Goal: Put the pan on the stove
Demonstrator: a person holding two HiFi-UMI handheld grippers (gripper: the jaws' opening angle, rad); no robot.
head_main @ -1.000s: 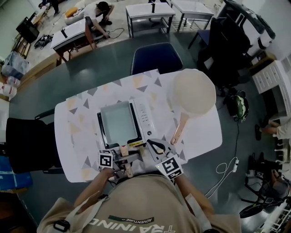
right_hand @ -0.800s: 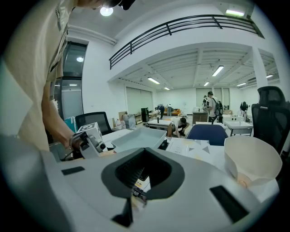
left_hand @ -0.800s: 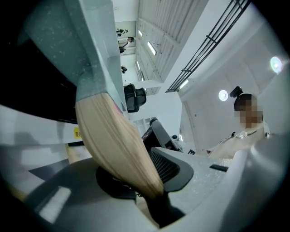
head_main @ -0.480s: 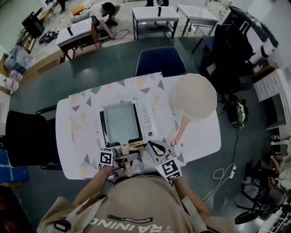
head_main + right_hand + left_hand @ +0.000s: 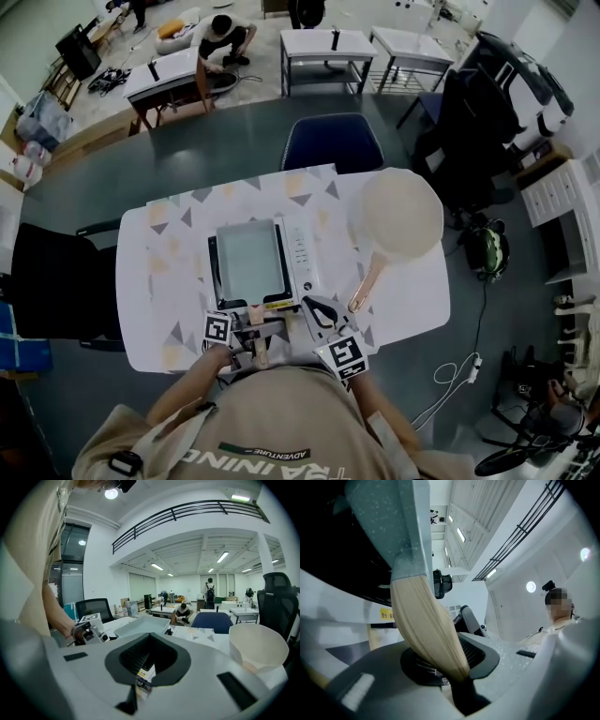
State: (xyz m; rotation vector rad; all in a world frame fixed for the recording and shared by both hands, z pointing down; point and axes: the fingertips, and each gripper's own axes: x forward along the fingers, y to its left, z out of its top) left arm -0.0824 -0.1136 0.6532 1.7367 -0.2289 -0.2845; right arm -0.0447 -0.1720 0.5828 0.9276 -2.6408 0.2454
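Observation:
A grey rectangular pan (image 5: 247, 265) sits on the white stove (image 5: 302, 253) in the middle of the table, its wooden handle (image 5: 256, 319) pointing toward me. My left gripper (image 5: 258, 339) is shut on that handle. In the left gripper view the handle (image 5: 426, 625) runs down between the jaws, with the pan's grey body (image 5: 393, 522) above. My right gripper (image 5: 319, 311) hovers at the stove's front right corner, open and holding nothing. A round cream pan (image 5: 401, 214) with a wooden handle (image 5: 366, 281) lies to the right of the stove.
The patterned table (image 5: 159, 300) has bare room left of the stove. A blue chair (image 5: 333, 142) stands at the far side, a black chair (image 5: 56, 281) at the left. The right gripper view shows the rectangular pan (image 5: 140, 625) and the cream pan (image 5: 258, 651).
The head view has shifted a little. Both grippers keep their places, the left one still on the handle, and the rectangular pan stays on the stove.

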